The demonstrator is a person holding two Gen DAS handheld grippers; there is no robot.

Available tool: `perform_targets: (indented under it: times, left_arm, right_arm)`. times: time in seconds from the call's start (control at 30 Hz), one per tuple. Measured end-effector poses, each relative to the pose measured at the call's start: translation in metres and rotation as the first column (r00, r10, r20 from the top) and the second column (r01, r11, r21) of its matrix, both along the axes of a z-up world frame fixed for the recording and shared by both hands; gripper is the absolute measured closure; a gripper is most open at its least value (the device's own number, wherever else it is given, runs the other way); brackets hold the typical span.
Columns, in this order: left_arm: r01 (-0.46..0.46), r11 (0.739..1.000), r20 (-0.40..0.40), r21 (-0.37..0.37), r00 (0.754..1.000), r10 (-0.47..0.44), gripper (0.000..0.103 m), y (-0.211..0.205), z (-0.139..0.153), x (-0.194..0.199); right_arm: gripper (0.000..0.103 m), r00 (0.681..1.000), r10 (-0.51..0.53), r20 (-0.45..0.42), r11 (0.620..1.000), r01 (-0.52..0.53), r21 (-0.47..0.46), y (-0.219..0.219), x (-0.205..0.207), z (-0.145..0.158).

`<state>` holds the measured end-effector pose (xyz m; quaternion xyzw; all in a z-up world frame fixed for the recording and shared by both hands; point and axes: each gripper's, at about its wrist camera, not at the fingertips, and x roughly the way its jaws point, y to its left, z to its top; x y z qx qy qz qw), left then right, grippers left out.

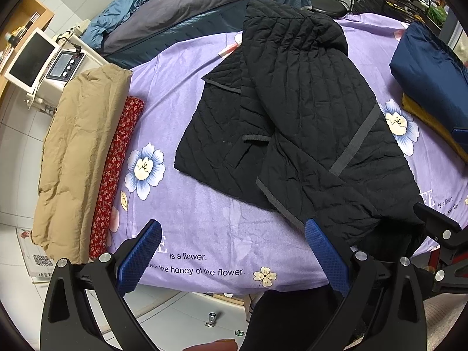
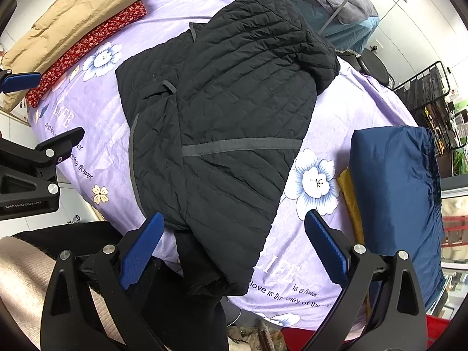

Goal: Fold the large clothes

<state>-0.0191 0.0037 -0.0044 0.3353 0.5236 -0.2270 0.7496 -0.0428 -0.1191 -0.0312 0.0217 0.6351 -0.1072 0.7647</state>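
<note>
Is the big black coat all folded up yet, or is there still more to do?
Partly. The black quilted jacket lies on the purple flowered sheet with its sides folded inward, but its bottom end hangs over the near edge. Both the left gripper and right gripper are open, holding nothing. Left: probably folding it shorter. The tan bundle and navy bundle already look folded.
</note>
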Motion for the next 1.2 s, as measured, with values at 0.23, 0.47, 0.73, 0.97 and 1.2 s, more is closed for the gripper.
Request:
perform_targets:
  times: [0.23,0.47,0.73,0.97,1.2]
  left_arm:
    - [0.012,1.000,-0.006,-0.001,1.000,-0.012,0.007,0.000,-0.001,0.000]
    - [0.032,0.999,-0.008,0.000,0.999,-0.032,0.007,-0.001,-0.001,-0.002]
    - [0.046,0.999,-0.017,-0.006,0.999,-0.046,0.007,0.000,-0.002,-0.002]
    - [0.073,0.997,-0.045,-0.013,0.996,-0.073,0.007,0.000,-0.005,-0.003]
    - [0.099,0.995,-0.058,-0.009,0.993,-0.099,0.007,-0.003,-0.008,-0.004]
  right_arm:
    - [0.008,1.000,-0.017,-0.002,1.000,0.017,-0.003,0.002,-0.003,0.000]
    - [0.008,0.999,-0.036,-0.001,0.999,0.036,-0.005,0.002,-0.006,0.000]
    - [0.008,0.999,-0.049,-0.002,0.999,0.049,-0.008,0.004,-0.008,0.000]
    - [0.008,0.997,-0.079,-0.007,0.997,0.079,-0.003,0.003,-0.012,-0.002]
    - [0.008,0.994,-0.113,-0.013,0.994,0.113,0.004,0.003,-0.017,-0.006]
